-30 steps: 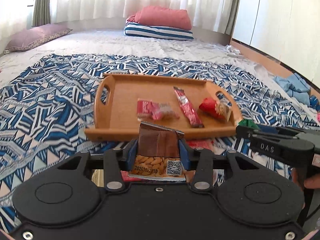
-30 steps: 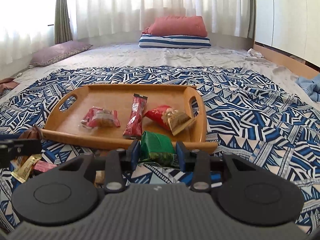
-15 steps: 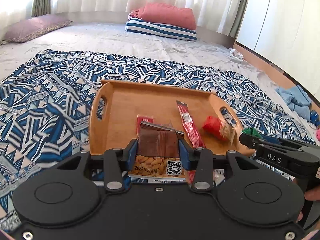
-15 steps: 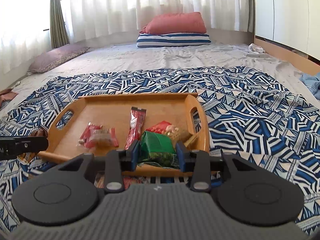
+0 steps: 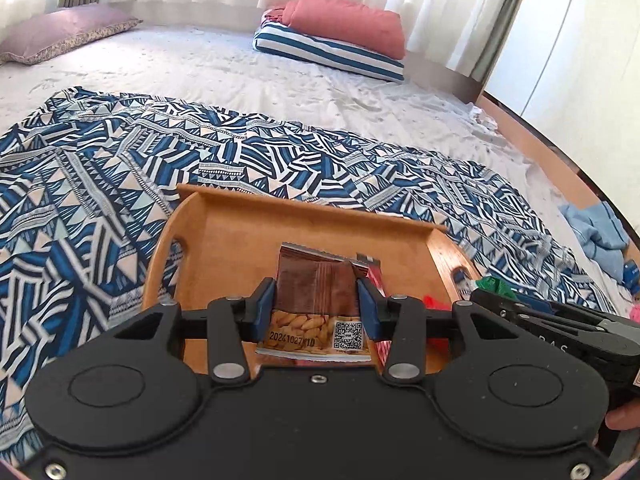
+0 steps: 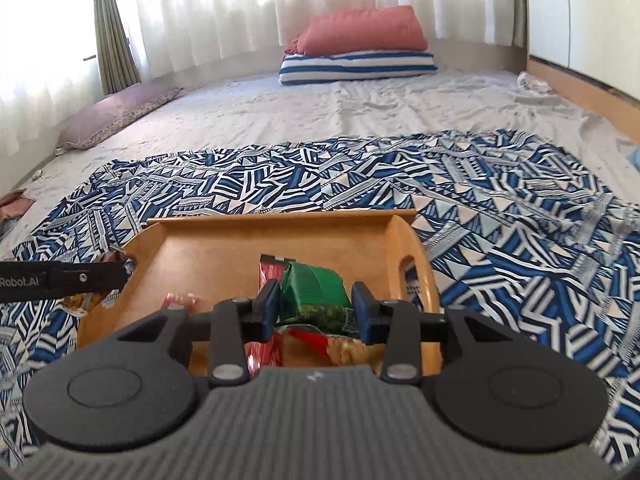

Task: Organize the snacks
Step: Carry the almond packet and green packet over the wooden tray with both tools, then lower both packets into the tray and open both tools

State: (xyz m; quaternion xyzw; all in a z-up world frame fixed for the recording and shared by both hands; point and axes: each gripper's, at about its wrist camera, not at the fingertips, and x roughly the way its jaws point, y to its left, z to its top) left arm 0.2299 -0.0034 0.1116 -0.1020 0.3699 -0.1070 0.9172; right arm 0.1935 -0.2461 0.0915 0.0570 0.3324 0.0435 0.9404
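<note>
My left gripper (image 5: 316, 304) is shut on a brown almond packet (image 5: 316, 288), held over the wooden tray (image 5: 224, 248). A red stick snack (image 5: 374, 276) peeks out behind the packet. My right gripper (image 6: 316, 306) is shut on a green snack packet (image 6: 312, 288), also above the wooden tray (image 6: 208, 252). Beneath it lie a red stick snack (image 6: 270, 268), a red-and-gold packet (image 6: 320, 342) and a small red wrapped snack (image 6: 180, 300). The right gripper (image 5: 492, 290) shows at the right of the left wrist view, and the left gripper (image 6: 100, 276) at the left of the right wrist view.
The tray rests on a blue patterned blanket (image 6: 500, 220) spread over a pale bed sheet. Pillows (image 6: 360, 48) lie at the far end, a purple cushion (image 6: 116, 116) at the left. Loose snack wrappers (image 6: 80, 304) lie beside the tray's left edge. Blue cloth (image 5: 596, 232) is at the right.
Both grippers have moved forward over the tray with their packets still held. The tray now sits close under them, and most snacks on it are hidden behind the grippers.
</note>
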